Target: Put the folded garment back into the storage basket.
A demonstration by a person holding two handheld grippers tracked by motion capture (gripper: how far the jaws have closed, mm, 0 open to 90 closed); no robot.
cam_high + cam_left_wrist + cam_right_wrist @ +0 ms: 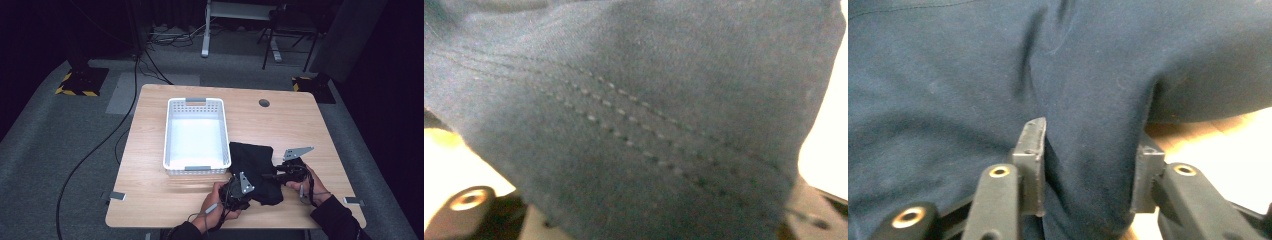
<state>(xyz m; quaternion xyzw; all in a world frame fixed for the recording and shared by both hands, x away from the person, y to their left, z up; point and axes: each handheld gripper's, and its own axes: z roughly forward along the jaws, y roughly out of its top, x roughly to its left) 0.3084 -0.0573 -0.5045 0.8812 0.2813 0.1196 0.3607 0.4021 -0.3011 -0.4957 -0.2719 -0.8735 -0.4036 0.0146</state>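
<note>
Dark carpet and cables surround a wooden desk [165,200] in the middle of the high view. On it, a dark cloth [255,170] lies bunched at lower centre, just right of an empty white basket [172,150] and touching its near right corner. The left gripper [238,191] sits at the cloth's lower left edge; its own view has the hemmed fabric draped over the jaws, so I judge it clamped on the cloth. The right gripper [1088,175] comes in from the cloth's right side, with its jaws pinching a fold of fabric between them. Each hold looks like a thin bite near an edge, so a lift could let the fabric slip out, or the hanging cloth could snag the basket rim.
</note>
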